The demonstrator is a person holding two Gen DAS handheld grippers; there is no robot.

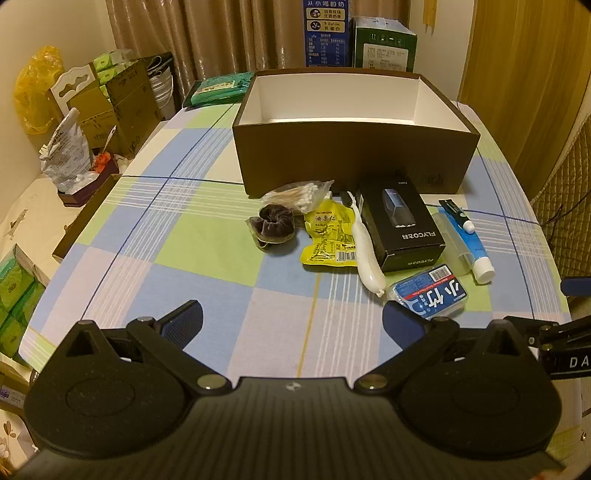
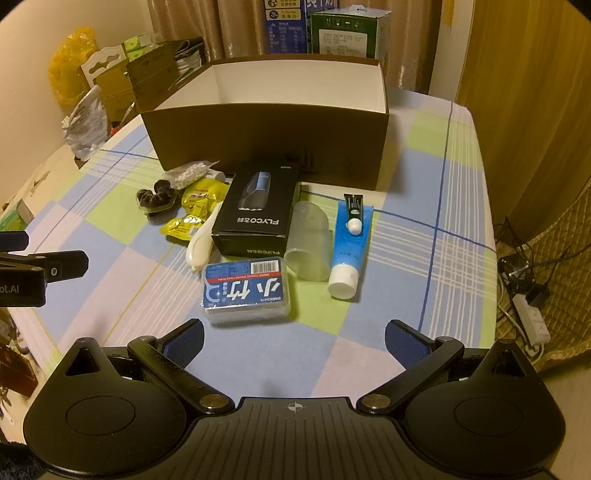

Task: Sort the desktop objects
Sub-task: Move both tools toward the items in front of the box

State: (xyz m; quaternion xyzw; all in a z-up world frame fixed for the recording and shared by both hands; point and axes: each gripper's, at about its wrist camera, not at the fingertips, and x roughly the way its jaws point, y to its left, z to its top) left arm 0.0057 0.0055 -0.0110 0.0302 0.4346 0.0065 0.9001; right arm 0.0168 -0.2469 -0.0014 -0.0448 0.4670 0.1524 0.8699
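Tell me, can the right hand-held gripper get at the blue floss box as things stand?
Probably yes: the right hand-held gripper is open, the floss box lies just ahead, and nothing lies between them.

Blue carton [image 1: 325,33], green carton [image 1: 384,46], perhaps tissue packs [image 1: 16,295], beige curtain [image 1: 221,37].

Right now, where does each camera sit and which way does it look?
Left wrist: sits on the left gripper, looks forward and down over the table at the box and items; own open fingers show, and the right gripper's edge.
Right wrist: sits on the right gripper, same direction, nearer the tube; own open fingers show, with the left gripper at left.
Shared: box, black carton, blue pack, tube.
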